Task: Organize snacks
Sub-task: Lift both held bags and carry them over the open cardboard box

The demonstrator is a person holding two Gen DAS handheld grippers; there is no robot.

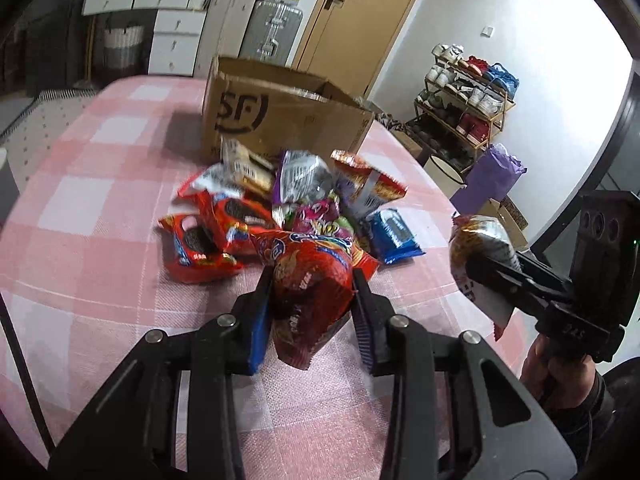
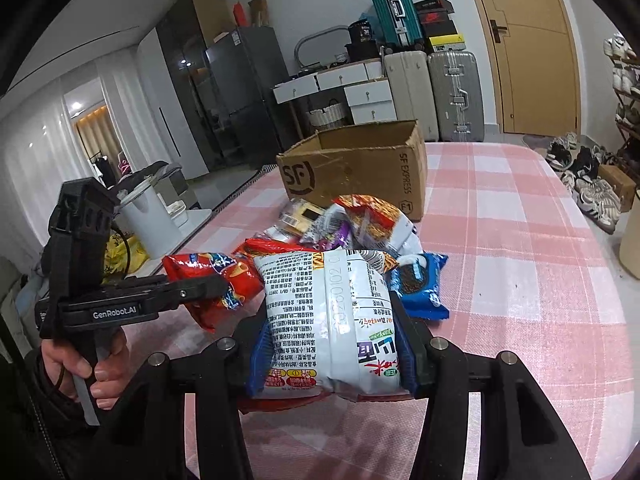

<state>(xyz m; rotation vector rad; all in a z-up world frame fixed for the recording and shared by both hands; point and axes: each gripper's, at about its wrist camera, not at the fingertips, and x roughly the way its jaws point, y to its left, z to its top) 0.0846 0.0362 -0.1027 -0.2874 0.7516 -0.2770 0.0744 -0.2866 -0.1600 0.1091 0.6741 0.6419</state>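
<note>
I see a tabletop (image 2: 520,240) under pink checked cloth, with suitcases (image 2: 432,88) and a wooden door (image 2: 532,48) far behind. My left gripper (image 1: 312,280) fingers pinch a red snack bag (image 1: 312,276); my right gripper (image 2: 332,344) fingers pinch a white snack bag (image 2: 328,320). The snack pile (image 1: 280,208) lies between them and the far open cardboard box (image 2: 360,168).

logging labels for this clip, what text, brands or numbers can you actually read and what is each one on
"SF": side of the cardboard box.
"SF EXPRESS": end face of that box.
"GenRobot.AI": side of the left gripper.
Date-code digits and Korean print on the white snack bag in the right gripper: too distorted to quote.
Red snack bag in the left gripper's own view: blurred.
Pile of snacks: unreadable.
</note>
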